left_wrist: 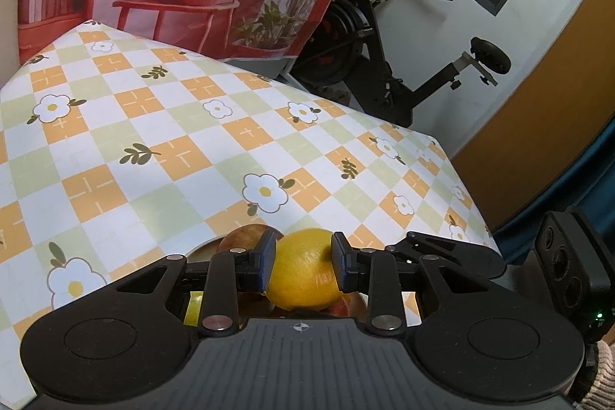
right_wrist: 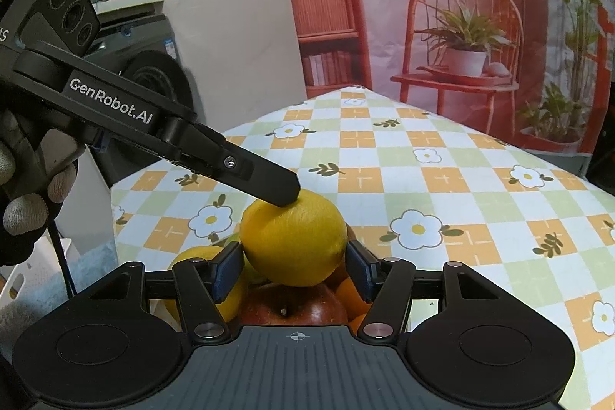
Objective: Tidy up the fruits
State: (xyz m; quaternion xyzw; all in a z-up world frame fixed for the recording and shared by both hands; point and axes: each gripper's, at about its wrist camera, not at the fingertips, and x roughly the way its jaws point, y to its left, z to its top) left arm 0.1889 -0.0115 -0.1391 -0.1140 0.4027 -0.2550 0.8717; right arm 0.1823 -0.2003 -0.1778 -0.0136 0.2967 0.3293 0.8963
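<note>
Checked tablecloth (right_wrist: 442, 156); left gripper (right_wrist: 284, 195) reads "GenRobot.AI".

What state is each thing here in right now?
Round yellow lemon: pinched by the left claw, lying on the fruit pile.
Left claw: shut on the lemon.
Right claw: around the lemon; contact unclear.
Red apple: under the lemon.
Checkered flowered tablecloth: spread flat.

Ahead of left hand-held gripper (left_wrist: 303, 262): table (left_wrist: 161, 141) bare, passable. Below: fruit pile (right_wrist: 292, 310), likely crowded. Exercise bike (left_wrist: 384, 56) beyond far edge.
</note>
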